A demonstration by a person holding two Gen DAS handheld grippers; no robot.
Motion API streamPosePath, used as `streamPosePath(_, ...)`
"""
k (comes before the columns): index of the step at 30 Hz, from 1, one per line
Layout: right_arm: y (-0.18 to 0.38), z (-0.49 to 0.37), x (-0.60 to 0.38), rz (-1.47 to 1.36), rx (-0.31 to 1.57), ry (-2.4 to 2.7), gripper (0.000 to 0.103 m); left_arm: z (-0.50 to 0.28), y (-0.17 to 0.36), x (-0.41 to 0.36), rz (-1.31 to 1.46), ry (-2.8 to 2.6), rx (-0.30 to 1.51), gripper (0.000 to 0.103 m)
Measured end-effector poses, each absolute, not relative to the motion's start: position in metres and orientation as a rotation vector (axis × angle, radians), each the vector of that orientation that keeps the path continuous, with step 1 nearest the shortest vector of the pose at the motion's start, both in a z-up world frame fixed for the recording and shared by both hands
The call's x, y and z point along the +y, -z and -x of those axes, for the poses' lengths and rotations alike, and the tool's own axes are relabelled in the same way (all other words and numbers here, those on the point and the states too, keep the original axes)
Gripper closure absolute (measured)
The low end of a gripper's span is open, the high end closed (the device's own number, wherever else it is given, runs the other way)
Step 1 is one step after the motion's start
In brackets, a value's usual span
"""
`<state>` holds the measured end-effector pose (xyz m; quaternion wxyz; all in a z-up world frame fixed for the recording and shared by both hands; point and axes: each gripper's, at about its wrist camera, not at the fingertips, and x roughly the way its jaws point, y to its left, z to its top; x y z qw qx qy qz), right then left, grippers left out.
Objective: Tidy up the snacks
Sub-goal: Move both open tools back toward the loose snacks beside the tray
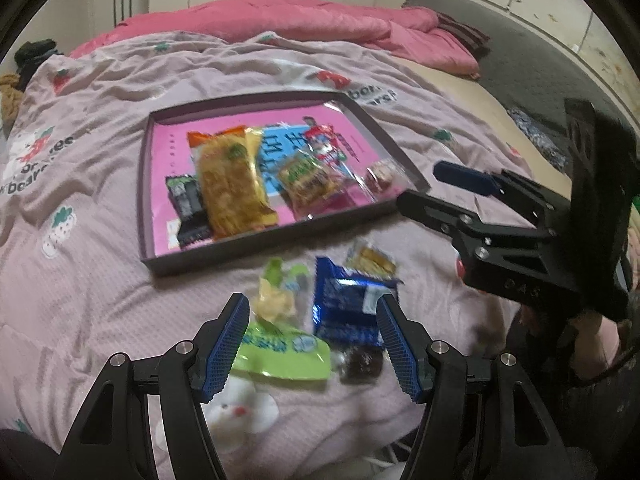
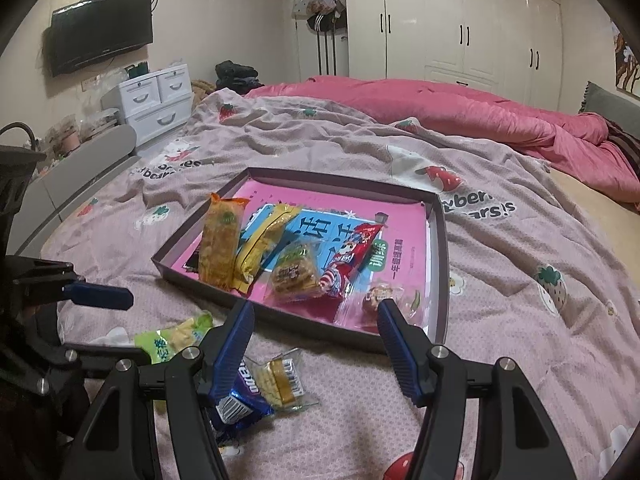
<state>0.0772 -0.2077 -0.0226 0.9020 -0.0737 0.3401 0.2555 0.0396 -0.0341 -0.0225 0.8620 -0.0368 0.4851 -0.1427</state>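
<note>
Left tongs [image 1: 310,338]: hanging wide open over the loose snacks, gripping nothing.
Right tongs [image 2: 316,354]: also spread open with nothing between them, hovering just in front of the tray's near edge.
Green packet [image 1: 280,354]: lying on the bed between the left tongs' blue pads.
Dark candy [image 1: 360,362]: sitting just beside the green packet.
Blue packet [image 1: 350,306]: lying crinkled next to the green one, near the right pad.
Small cracker pack [image 2: 282,380]: resting on the bed, touching the blue packet.
Tray [image 1: 146,184]: sitting flat on the bed, past the loose snacks.
Snacks in tray: an orange-topped bar [image 1: 232,184], a yellow bar [image 2: 264,248], a black packet [image 1: 188,208], a red packet [image 2: 352,260] and a round sweet [image 2: 380,298] are lying on the pink picture inside.
Bed cover [image 2: 520,300]: spreading pale pink with strawberries under everything.
Pink quilt [image 2: 460,120]: bunching up far behind.
</note>
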Motion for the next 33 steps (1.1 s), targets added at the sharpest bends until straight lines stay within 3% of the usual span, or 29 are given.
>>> streamPosePath(33, 0.07, -0.068, -0.214, 0.336, 0.921, -0.502, 0.04, -0.022, 0.073, -0.085, 0.018, 0.393, 1.179, 0.035)
